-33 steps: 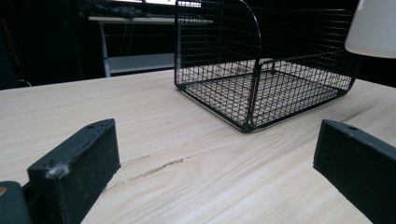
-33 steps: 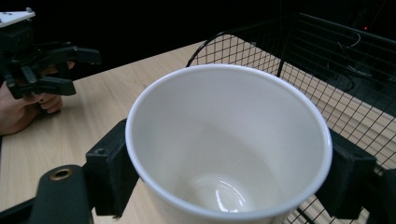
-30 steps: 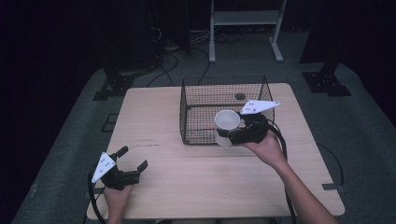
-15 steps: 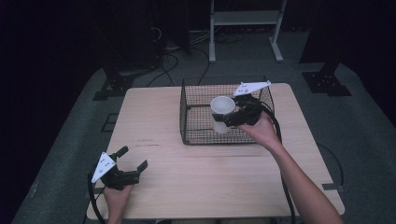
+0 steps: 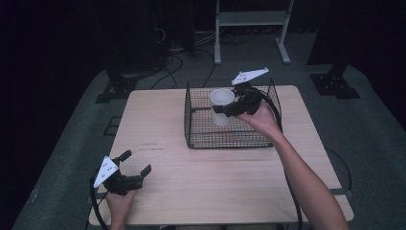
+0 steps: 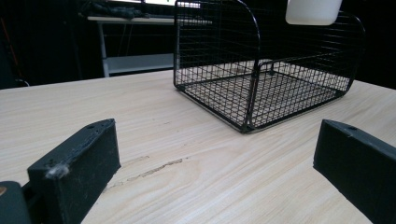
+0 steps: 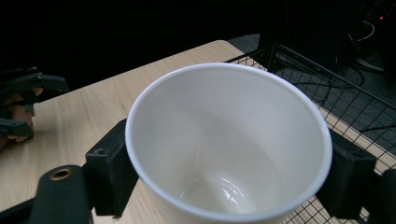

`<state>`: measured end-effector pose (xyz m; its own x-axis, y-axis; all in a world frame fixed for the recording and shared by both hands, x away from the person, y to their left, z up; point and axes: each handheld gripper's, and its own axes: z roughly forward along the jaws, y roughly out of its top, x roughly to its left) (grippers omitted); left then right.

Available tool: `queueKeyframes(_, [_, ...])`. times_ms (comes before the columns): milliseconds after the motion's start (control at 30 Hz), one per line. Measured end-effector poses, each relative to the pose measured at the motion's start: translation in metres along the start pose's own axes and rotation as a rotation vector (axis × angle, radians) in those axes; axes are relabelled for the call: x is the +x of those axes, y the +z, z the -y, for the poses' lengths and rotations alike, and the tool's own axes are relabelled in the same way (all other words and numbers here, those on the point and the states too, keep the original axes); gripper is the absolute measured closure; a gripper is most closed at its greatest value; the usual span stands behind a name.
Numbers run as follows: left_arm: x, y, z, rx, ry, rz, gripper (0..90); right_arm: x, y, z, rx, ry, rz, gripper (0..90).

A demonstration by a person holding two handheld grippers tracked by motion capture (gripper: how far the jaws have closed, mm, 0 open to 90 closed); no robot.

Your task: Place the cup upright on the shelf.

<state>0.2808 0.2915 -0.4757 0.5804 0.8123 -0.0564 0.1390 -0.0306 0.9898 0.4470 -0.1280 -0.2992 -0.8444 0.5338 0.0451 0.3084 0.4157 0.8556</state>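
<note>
Cup (image 5: 221, 104) is the thing to watch: it is white, empty and upright, held up in the air over the wire basket (image 5: 201, 139), not touching the basket floor. The right gripper (image 5: 229, 109) has its two black jaws pressed on the cup's sides, one on each side just under the rim, so the cup cannot slip or tip. In the right gripper view the cup (image 7: 229, 144) sits snug between the jaws with its mouth facing up, so nothing could spill out of it.

My guess is that the cup is held high so it can pass over the tall basket walls, either going in or coming out. I cannot tell which.

The basket stands on the far part of the wooden table (image 5: 158, 124).

The left gripper (image 5: 135, 166) waits near the front left corner of the table, well apart from the basket. Its jaws are spread wide with nothing between them. It probably stays low and back there so it is out of the way.
</note>
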Motion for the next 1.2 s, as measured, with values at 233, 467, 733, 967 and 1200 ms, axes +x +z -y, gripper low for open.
queueKeyframes(233, [0.0,0.0,0.0,-0.001,0.006,-0.002,0.0,-0.012,0.008,-0.01,-0.008,0.004,-0.027,19.4])
queueKeyframes(467, [0.0,0.0,0.0,-0.001,0.003,0.0,0.0,-0.026,0.017,-0.02,0.018,0.005,-0.049,19.4])
queueKeyframes(733, [0.0,0.0,0.0,-0.001,0.003,0.001,0.0,-0.036,0.018,-0.028,0.019,-0.001,-0.061,19.3])
queueKeyframes(967, [-0.001,0.0,0.0,-0.003,0.009,0.004,0.0,-0.051,0.02,-0.023,-0.025,0.025,-0.093,19.3])
queueKeyframes(1200, [-0.001,0.001,0.0,-0.005,0.005,0.004,0.0,-0.065,0.03,-0.009,-0.031,0.065,-0.115,19.3])
